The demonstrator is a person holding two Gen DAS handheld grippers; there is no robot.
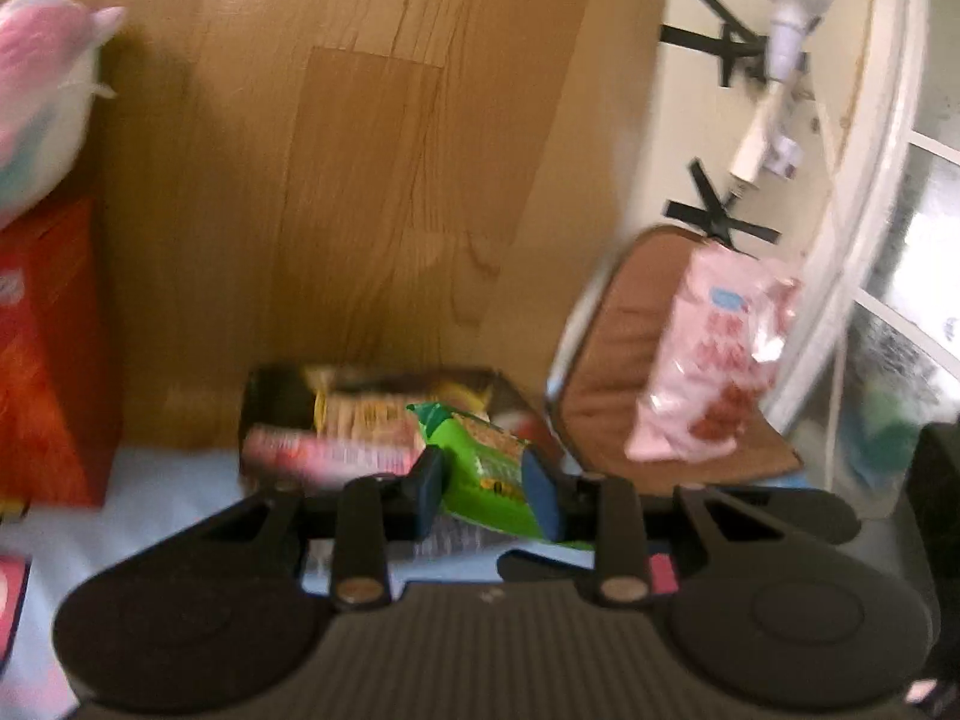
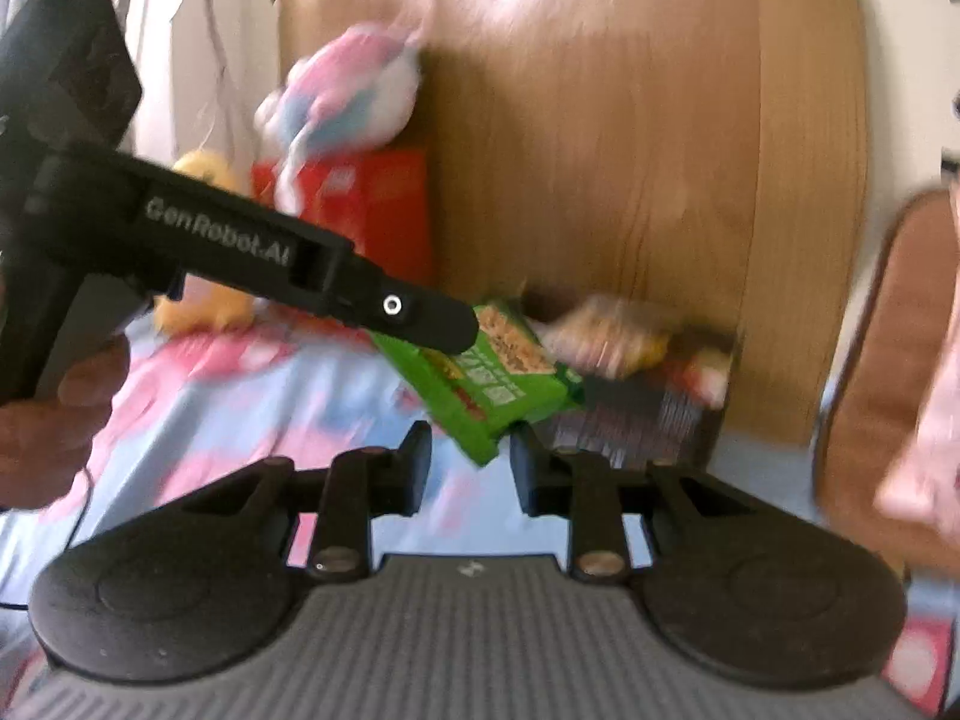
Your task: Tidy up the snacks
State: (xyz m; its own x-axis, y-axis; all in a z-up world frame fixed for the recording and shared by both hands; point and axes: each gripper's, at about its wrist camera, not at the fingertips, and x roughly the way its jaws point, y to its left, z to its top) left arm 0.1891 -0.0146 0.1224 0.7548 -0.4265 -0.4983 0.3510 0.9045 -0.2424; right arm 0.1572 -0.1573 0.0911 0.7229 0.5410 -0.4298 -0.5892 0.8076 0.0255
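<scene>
A pastel plush toy (image 1: 36, 96) sits against the wooden headboard (image 1: 360, 150), brown cushion (image 1: 624, 348) nearby

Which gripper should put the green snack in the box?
Left, probably. The left hand-held gripper already grips the green snack packet, close to the dark snack box. The right hand-held gripper is open and holds nothing.

We read only "GenRobot.AI", in pale letters along the black arm of the left gripper (image 2: 462, 330); print on the snack packets is too blurred.
</scene>
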